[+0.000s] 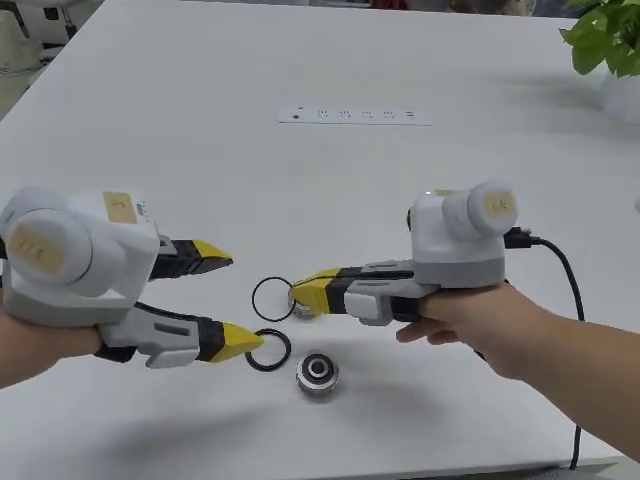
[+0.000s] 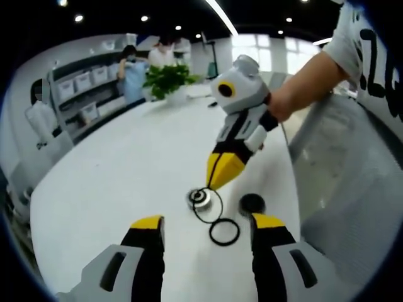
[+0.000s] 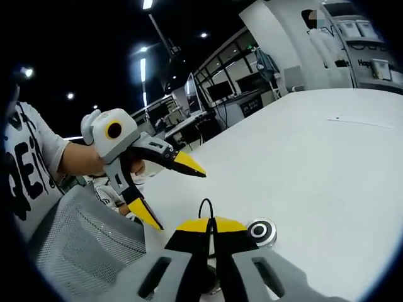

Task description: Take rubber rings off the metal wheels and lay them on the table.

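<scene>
Room: the counter (image 1: 200,90) lies wide & bare ahead of both grippers. We see its near edge close behind the R wrist, w/ a cable (image 1: 560,270) trailing back from the R unit over that edge.
Far side: a power strip (image 1: 355,115) sits well ahead of both sets of tips. A plant (image 1: 605,35) stands far ahead & to the right of the R unit.
L hand-held gripper (image 1: 238,300): jaws spread wide, nothing between them. We see no contact w/ any part.
R hand-held gripper (image 1: 300,293): jaws pressed together, pinching the thin rubber ring (image 1: 272,298) by its edge. The loop sticks out past the tips toward the L unit.
Wheel 1: a metal wheel (image 1: 305,311) sits right at the R tips & is partly hidden by them. We can't tell if the thin ring still touches it.
Loose ring: the thicker rubber ring (image 1: 268,350) lies flat on the counter, just beside the L unit's lower tip.
Wheel 2: the second metal wheel (image 1: 317,372) lies flat just beside the loose ring, on the near side of the R tips.
</scene>
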Demonstrator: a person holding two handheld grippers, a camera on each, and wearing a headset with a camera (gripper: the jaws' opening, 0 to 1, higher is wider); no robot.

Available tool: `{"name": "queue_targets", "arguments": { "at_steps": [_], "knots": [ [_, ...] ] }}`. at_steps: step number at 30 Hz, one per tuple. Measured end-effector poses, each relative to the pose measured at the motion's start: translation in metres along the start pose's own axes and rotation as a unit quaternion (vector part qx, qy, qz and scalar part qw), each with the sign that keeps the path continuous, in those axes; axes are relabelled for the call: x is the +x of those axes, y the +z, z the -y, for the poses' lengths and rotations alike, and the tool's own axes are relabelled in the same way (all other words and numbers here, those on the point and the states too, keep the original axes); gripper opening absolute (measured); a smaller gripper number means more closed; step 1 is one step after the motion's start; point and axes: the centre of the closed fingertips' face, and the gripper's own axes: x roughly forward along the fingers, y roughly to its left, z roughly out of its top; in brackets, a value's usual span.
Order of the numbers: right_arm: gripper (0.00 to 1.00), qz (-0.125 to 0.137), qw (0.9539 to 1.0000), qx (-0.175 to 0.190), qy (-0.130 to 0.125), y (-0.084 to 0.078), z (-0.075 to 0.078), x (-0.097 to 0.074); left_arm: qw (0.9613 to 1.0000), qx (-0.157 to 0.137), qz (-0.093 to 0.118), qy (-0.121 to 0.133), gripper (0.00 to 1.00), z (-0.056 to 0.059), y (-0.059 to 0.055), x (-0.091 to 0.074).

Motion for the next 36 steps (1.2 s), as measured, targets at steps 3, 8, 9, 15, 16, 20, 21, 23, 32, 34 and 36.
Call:
{"name": "queue_targets", "arguments": {
  "at_steps": [3, 8, 9, 15, 16, 20, 21, 23, 32, 34, 36],
  "knots": [
    [0.00, -0.006, 1.0000, 0.000, 0.005, -0.004, -0.004, 0.002, 1.0000, -0.002, -0.001, -0.002, 0.57, 0.002, -0.002, -0.002],
    [0.00, -0.014, 0.9998, 0.000, 0.013, -0.008, -0.009, 0.005, 1.0000, -0.007, -0.002, -0.003, 0.59, 0.005, -0.005, -0.005],
    [0.00, -0.016, 0.9998, 0.001, 0.014, -0.009, -0.009, 0.005, 1.0000, -0.008, -0.003, -0.003, 0.60, 0.005, -0.006, -0.005],
    [0.00, -0.027, 0.9994, -0.001, 0.020, -0.016, -0.013, 0.008, 0.9999, -0.012, -0.005, -0.004, 0.61, 0.008, -0.010, -0.010],
    [0.00, -0.029, 0.9994, -0.001, 0.021, -0.016, -0.014, 0.008, 0.9999, -0.014, -0.005, -0.004, 0.62, 0.008, -0.011, -0.011],
    [0.00, -0.033, 0.9992, -0.001, 0.023, -0.018, -0.015, 0.009, 0.9998, -0.021, -0.005, -0.004, 0.62, 0.009, -0.013, -0.013],
    [0.00, -0.035, 0.9991, -0.001, 0.023, -0.019, -0.015, 0.009, 0.9997, -0.022, -0.005, -0.003, 0.63, 0.009, -0.014, -0.014],
    [0.00, -0.037, 0.9990, -0.001, 0.024, -0.020, -0.015, 0.010, 0.9997, -0.026, -0.005, -0.002, 0.63, 0.009, -0.015, -0.015],
    [0.00, -0.049, 0.9985, 0.002, 0.024, -0.029, -0.014, 0.012, 0.9995, -0.030, -0.008, -0.001, 0.64, 0.012, -0.021, -0.019],
    [0.00, -0.052, 0.9983, 0.003, 0.025, -0.030, -0.014, 0.012, 0.9995, -0.032, -0.009, -0.002, 0.64, 0.012, -0.023, -0.019],
    [0.00, -0.054, 0.9983, 0.004, 0.025, -0.032, -0.014, 0.013, 0.9994, -0.032, -0.009, -0.002, 0.64, 0.013, -0.024, -0.020]
  ]
}}
